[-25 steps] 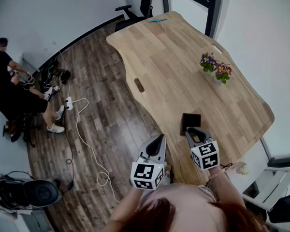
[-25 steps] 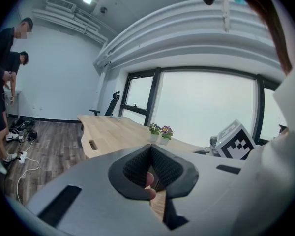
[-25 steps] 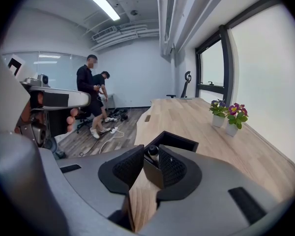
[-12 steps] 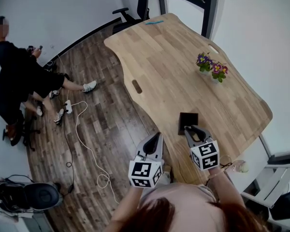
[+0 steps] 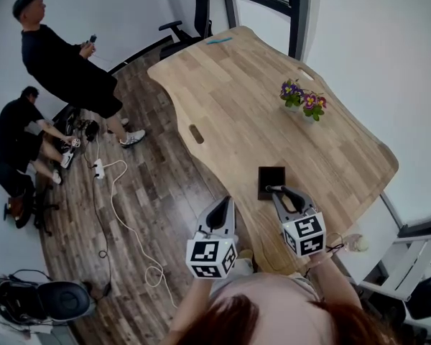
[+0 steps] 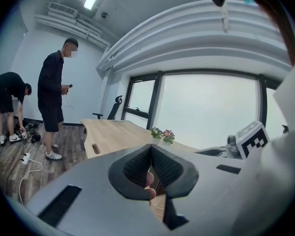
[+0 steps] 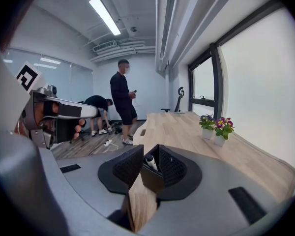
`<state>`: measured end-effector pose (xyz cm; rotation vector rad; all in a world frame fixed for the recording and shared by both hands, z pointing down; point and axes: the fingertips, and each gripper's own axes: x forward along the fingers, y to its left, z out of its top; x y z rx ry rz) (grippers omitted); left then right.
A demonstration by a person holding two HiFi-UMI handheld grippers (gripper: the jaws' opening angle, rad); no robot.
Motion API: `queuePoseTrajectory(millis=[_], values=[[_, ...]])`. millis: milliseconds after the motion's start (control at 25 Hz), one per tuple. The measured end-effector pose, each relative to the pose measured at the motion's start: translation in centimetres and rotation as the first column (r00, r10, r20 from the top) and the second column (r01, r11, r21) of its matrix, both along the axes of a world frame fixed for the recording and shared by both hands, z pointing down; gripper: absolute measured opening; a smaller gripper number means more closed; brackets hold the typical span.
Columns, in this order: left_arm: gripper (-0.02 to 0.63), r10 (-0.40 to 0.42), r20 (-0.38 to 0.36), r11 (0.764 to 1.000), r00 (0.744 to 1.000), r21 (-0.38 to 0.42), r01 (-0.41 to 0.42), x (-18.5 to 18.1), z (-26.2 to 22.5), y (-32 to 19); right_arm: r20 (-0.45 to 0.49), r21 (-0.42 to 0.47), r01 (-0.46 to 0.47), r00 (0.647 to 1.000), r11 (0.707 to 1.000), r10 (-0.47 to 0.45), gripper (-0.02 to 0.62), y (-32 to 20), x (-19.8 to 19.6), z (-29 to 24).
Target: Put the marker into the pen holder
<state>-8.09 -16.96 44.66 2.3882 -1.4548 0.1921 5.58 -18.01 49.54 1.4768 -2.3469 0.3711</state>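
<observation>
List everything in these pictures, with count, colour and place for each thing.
table: one, light wood, centre and right
pen holder: one, black, square, near end of the table
marker: one, pale tip, standing in the pen holder
flower pots: two, white, purple and pink blooms, right side of the table
small object: one, teal, far end of the table
office chair: one, black, beyond the table
power strip: one, white, on the floor with its cable
people: two, in black, left, one standing, one bent over
left gripper: grey, jaws together, beside the table's near edge
right gripper: grey, jaws apart, just been opening, pen holder between them, not pressed
</observation>
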Motion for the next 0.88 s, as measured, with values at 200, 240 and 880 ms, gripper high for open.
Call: queuePoseTrajectory(millis=[200, 240, 880], values=[[0.002, 0.008, 0.013, 1.000, 1.000, 0.003, -0.008, 0.8, -0.5, 0.6, 0.022, 0.030, -0.030, 0.999, 0.999, 0.030, 0.081, 1.2, 1.1, -1.1], [0.002, 0.015, 0.018, 1.000, 1.000, 0.005, -0.015, 1.2, -0.6, 0.8, 0.030, 0.035, -0.036, 0.999, 0.999, 0.035, 0.076, 1.4, 1.4, -1.3], [0.001, 0.058, 0.039, 0.998, 0.998, 0.035, -0.059, 6.4, -2.2, 3.9, 0.128, 0.104, -0.043, 0.991, 0.994, 0.030, 0.023, 4.4, 5.0, -3.9]])
